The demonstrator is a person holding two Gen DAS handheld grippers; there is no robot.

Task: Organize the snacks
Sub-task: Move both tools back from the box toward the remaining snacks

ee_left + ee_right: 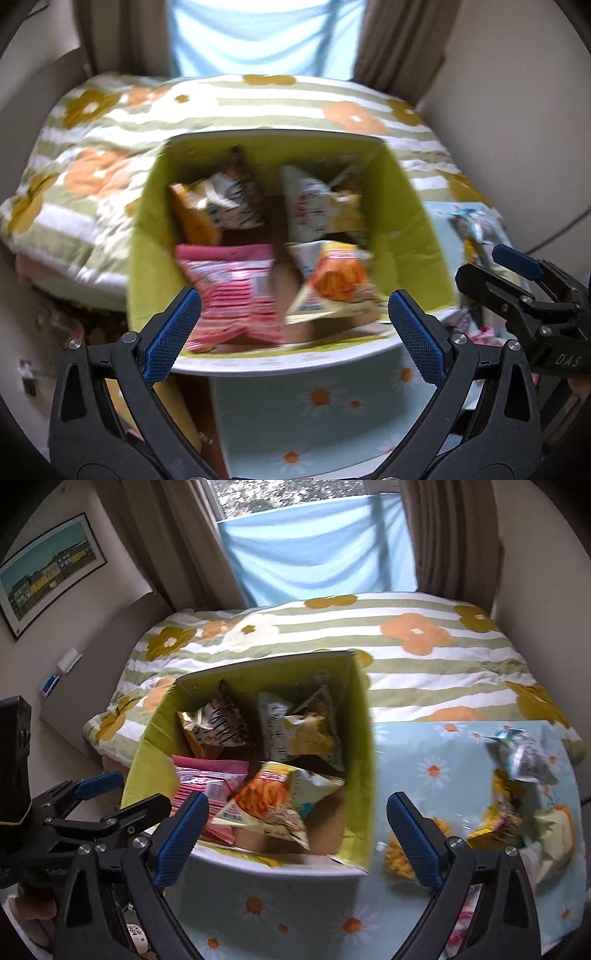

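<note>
lime-green box (364, 738) sits at 11 o'clock of your right gripper (297, 832), four packets already inside. loose snacks (524, 786) wait at 2 o'clock on the daisy cloth (436, 760). both grippers gape wide, empty; left gripper (293, 334) hovers over the box. swing right, pinch one packet's edge.

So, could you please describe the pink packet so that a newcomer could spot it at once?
Find the green-lined box on the daisy-print cloth by the bed. The pink packet lies in its near left corner, beside an orange packet. It is the only pink, striped one in the box.
</note>
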